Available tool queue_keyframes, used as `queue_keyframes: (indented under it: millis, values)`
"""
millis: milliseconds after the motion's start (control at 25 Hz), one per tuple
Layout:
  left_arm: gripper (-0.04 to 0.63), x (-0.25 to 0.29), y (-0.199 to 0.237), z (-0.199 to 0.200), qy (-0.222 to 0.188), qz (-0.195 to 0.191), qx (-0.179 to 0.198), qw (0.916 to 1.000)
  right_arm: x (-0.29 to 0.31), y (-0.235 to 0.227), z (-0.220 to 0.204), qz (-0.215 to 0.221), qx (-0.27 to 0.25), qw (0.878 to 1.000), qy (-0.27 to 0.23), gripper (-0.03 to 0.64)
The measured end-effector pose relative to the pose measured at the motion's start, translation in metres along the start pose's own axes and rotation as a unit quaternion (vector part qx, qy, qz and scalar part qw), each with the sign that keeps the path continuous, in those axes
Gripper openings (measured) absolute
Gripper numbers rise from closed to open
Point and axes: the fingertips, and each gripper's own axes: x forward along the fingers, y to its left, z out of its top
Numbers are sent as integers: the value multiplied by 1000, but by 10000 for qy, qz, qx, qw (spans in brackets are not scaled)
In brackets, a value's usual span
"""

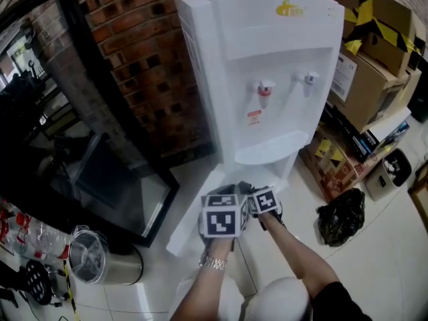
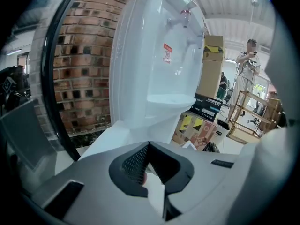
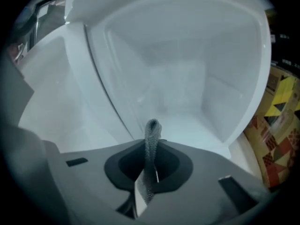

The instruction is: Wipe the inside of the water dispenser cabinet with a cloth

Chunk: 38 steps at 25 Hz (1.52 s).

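The white water dispenser [image 1: 267,59] stands against the brick wall, its low cabinet door [image 1: 190,219] swung open to the left. Both grippers sit side by side at the cabinet mouth. My left gripper [image 1: 224,209] hovers over the door's edge. In the left gripper view the left gripper [image 2: 150,172] has its jaws apart in a V, with something white in the gap. My right gripper [image 1: 264,200] points into the bare white cabinet interior [image 3: 187,88]. The right gripper [image 3: 152,135] is shut on a thin strip of grey woven cloth [image 3: 151,146].
Cardboard boxes [image 1: 374,52] and a black bag [image 1: 341,216] crowd the floor right of the dispenser. A black-framed glass panel [image 1: 120,186] and a metal bin [image 1: 100,256] stand to the left. A person [image 2: 246,74] stands far behind.
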Motion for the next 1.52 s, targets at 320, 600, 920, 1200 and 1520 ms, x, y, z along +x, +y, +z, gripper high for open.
queue_keyframes:
  millis: [320, 600, 920, 1200, 1520]
  values:
    - [3, 7, 4, 7, -87, -3, -54, 9999, -63, -30, 73, -438, 18, 9910, -1265, 23]
    - [2, 19, -3, -6, 55, -133, -140, 9998, -34, 17, 79, 23, -405, 9902, -1335, 23]
    - [3, 30, -9, -13, 245, -200, -60, 9995, 7, -9, -3, -161, -280, 9995, -49, 23]
    - [2, 46, -12, -20, 434, -233, -118, 9987, -51, -34, 72, -292, 72, 9908, -1322, 23]
    - [2, 44, -25, -21, 520, -357, -36, 9980, -10, -4, 61, 73, -373, 9940, -1021, 23]
